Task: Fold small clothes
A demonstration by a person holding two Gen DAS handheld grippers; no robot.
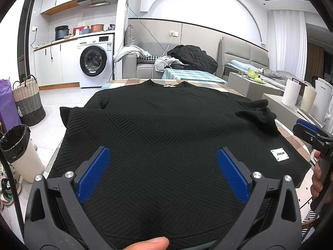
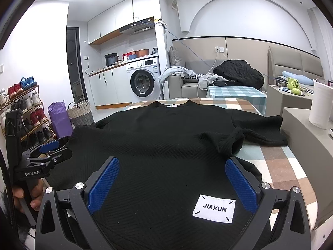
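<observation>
A black textured top (image 1: 166,129) lies flat on a checked table (image 2: 287,166), collar at 12 o'clock, hem nearest. The left gripper (image 1: 163,175) and right gripper (image 2: 172,184) hover spread wide, holding nothing. The bunched sleeve (image 2: 235,141) at 2 o'clock could fold crookedly; the 9 o'clock sleeve overhangs the table edge, with open floor beyond.

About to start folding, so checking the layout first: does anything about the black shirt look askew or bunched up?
Yes. The black shirt lies mostly flat on the checked table, but its right sleeve is crumpled and folded onto itself. Both grippers are open, not gripping.
</observation>
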